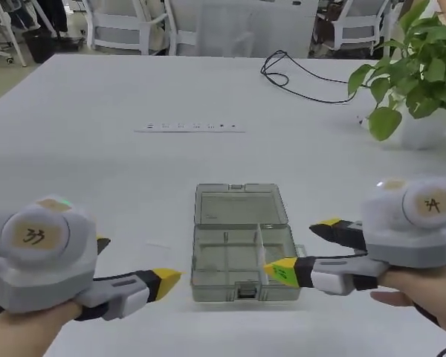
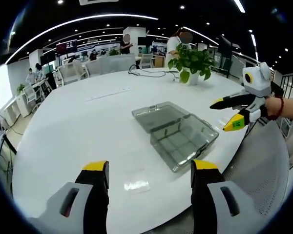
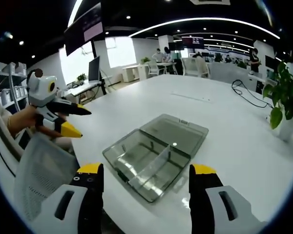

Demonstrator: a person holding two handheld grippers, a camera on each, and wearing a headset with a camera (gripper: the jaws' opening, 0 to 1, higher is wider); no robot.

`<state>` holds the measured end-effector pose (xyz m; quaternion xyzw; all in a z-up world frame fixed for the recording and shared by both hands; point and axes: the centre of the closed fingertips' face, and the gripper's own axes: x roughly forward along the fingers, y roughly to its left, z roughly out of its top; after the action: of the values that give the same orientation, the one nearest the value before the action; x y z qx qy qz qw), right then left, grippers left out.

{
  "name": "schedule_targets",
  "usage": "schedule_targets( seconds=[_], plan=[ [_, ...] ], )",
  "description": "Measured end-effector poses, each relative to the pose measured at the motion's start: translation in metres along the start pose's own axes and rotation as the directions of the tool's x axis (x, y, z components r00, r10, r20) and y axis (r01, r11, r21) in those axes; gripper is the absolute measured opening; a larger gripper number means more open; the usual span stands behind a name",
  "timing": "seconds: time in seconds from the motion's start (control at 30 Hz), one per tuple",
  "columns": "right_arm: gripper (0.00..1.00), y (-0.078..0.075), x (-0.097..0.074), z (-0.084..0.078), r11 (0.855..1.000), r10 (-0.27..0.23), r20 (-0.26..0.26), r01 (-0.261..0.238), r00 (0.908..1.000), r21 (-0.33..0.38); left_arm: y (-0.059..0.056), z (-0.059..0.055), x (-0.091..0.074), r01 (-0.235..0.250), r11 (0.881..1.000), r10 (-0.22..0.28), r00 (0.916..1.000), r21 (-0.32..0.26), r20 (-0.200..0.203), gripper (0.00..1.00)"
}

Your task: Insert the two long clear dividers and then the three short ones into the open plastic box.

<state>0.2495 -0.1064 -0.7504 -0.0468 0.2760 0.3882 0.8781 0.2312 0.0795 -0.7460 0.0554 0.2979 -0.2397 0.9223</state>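
The clear grey plastic box (image 1: 241, 256) lies open at the table's near middle, its lid (image 1: 240, 204) folded back flat. A long clear divider (image 1: 257, 245) stands inside it, also seen as the divider (image 3: 158, 163) in the right gripper view. One small clear divider piece (image 2: 136, 185) lies flat on the table left of the box (image 2: 178, 131). My left gripper (image 1: 137, 260) hovers left of the box, open and empty. My right gripper (image 1: 303, 247) is open at the box's right front corner, holding nothing; the box (image 3: 154, 148) lies ahead of its jaws.
A potted plant (image 1: 416, 67) stands at the far right, with a black cable (image 1: 297, 74) beside it. A white strip (image 1: 189, 127) lies mid-table behind the box. Chairs line the far edge. The white tabletop (image 1: 74, 149) is bare to the left.
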Motion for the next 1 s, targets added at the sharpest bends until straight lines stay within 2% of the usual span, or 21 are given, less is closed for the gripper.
schedule_targets(
  seconds=[0.1,0.2,0.47,0.63,0.8,1.0],
  plan=[
    [0.72,0.001,-0.001,0.001,1.0,0.002,0.004,-0.002,1.0,0.001,0.001,-0.007,0.004,-0.001,1.0,0.0,0.9994,-0.017,-0.034,0.66],
    [0.72,0.001,-0.002,0.002,1.0,0.001,0.011,-0.001,0.9999,-0.003,0.005,-0.016,0.011,-0.01,1.0,0.009,0.9961,-0.001,-0.088,0.62],
    [0.71,0.0,-0.005,-0.001,0.999,-0.013,0.008,0.013,0.9999,-0.029,0.017,-0.03,0.025,-0.03,0.999,0.028,0.9891,-0.015,-0.145,0.56],
    [0.7,-0.001,-0.005,-0.003,1.0,-0.014,0.011,0.014,0.9998,0.002,0.025,-0.039,0.033,-0.055,0.998,0.049,0.9815,-0.032,-0.185,0.53],
    [0.7,-0.001,-0.007,-0.003,1.0,-0.017,0.017,0.016,0.9997,0.016,0.029,-0.047,0.041,-0.062,0.996,0.046,0.9741,-0.065,-0.222,0.48],
    [0.69,-0.006,-0.008,-0.006,0.999,-0.032,0.011,0.032,0.9994,0.032,0.029,-0.058,0.05,-0.062,0.997,0.046,0.9628,-0.051,-0.266,0.44]
  ],
)
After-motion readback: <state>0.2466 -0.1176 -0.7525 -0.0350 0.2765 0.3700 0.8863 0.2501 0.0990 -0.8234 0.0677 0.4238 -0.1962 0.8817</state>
